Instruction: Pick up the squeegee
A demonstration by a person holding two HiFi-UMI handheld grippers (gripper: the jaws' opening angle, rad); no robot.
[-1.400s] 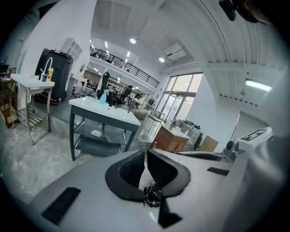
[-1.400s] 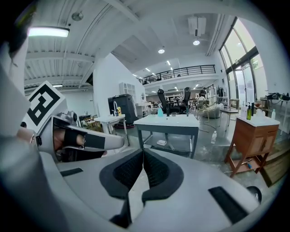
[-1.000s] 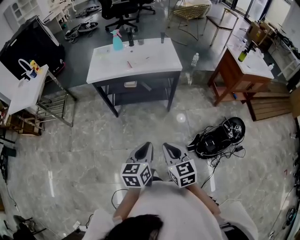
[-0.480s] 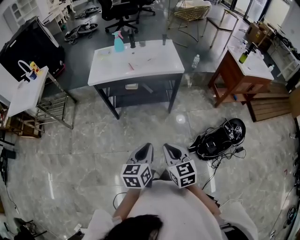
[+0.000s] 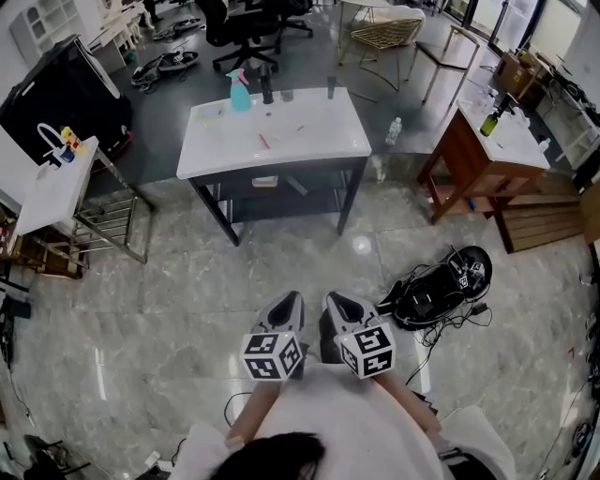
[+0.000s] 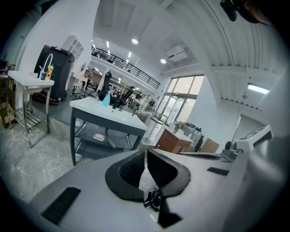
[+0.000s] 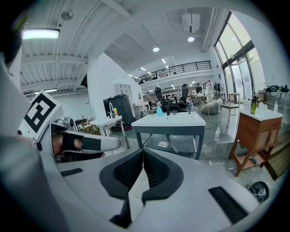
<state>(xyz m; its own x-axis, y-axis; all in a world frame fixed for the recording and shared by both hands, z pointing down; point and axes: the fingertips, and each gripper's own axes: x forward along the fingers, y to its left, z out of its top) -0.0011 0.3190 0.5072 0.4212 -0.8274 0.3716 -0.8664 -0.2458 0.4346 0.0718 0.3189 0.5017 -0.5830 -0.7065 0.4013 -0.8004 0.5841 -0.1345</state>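
A white-topped table (image 5: 309, 127) on a dark frame stands ahead of me across the marble floor. On it are a blue spray bottle (image 5: 240, 94), two dark upright items (image 5: 268, 92) and a thin reddish item (image 5: 263, 141). From here I cannot make out which of them is a squeegee. My left gripper (image 5: 289, 305) and right gripper (image 5: 339, 305) are held side by side low in the head view, far short of the table. Both are shut and hold nothing. The left gripper (image 6: 145, 152) and right gripper (image 7: 143, 152) each look towards the table (image 6: 102, 111) (image 7: 174, 120).
A small white side table (image 5: 52, 183) stands at the left and a wooden table (image 5: 487, 141) at the right. A black bundle with cables (image 5: 436, 281) lies on the floor to my right. Office chairs (image 5: 248, 28) stand behind the table, and a water bottle (image 5: 395, 131) stands beside it.
The table has come slightly nearer in the head view. Both grippers have kept their place side by side and stayed shut.
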